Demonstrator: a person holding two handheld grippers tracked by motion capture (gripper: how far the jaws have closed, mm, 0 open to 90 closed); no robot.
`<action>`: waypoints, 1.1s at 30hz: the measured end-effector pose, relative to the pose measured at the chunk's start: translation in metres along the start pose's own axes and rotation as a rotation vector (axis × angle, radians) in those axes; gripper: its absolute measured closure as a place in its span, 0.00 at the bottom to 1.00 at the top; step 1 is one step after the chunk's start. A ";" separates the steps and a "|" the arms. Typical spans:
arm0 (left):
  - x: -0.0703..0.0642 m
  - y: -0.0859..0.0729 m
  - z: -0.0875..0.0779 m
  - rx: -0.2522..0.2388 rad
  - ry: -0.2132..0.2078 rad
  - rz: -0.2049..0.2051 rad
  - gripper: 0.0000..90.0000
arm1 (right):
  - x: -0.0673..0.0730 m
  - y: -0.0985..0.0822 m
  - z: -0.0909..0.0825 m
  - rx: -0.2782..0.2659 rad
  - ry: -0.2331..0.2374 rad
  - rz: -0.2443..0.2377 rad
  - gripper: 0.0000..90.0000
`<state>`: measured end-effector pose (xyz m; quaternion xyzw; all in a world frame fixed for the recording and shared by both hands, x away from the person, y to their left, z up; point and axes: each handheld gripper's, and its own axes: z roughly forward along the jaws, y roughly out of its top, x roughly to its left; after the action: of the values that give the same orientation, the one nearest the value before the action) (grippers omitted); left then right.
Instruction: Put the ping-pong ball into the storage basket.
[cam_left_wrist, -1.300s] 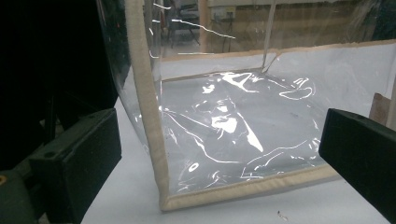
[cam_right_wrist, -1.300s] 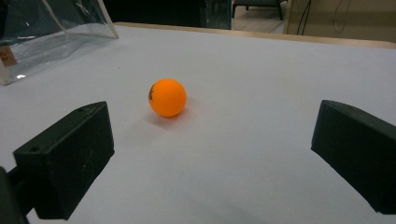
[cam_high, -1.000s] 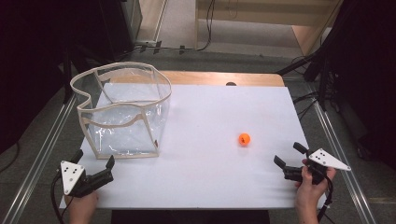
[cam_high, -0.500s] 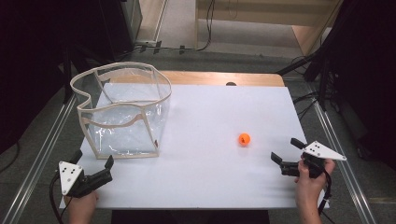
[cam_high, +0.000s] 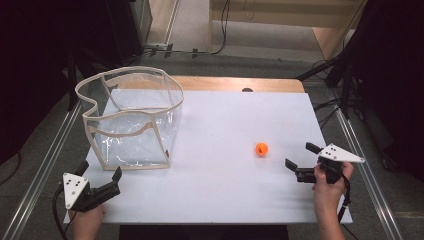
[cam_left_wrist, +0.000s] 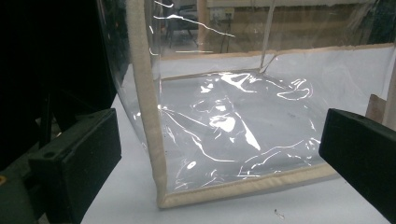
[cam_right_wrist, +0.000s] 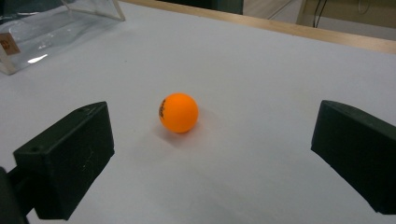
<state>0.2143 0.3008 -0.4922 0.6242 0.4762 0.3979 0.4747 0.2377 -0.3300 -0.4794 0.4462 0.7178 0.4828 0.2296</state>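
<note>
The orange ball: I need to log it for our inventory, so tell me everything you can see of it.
The small round orange ball, smooth and matte like plastic, bears a small dark print on its side, too small to read. It rests alone on the white tabletop, right of centre, touched by nothing else. The right gripper points at it, fingers spread wide and short of it.

We see an orange ball (cam_high: 261, 149) (small dark print on one side) lying on the white table (cam_high: 225, 190). Left of the ball stands a clear plastic bag (cam_high: 131, 120) with beige trim along its edges and glossy white glints on its wrinkled bottom. Both grippers, right (cam_high: 301, 162) and left (cam_high: 99, 176), have black jaws and pale grey top plates; beyond the ball, the table's far edge is light wood.
</note>
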 end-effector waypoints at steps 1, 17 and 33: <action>0.000 0.000 0.000 0.000 0.001 0.000 0.00 | 0.000 0.002 0.001 0.001 0.004 -0.006 0.00; -0.001 0.000 0.000 0.004 0.001 0.007 0.00 | 0.007 0.033 0.020 0.050 0.047 -0.060 0.00; -0.001 0.000 0.000 -0.001 -0.007 0.008 0.00 | 0.007 0.049 0.045 0.125 0.079 -0.069 0.00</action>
<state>0.2138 0.3000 -0.4925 0.6273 0.4718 0.3976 0.4751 0.2890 -0.2949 -0.4543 0.4151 0.7701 0.4460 0.1893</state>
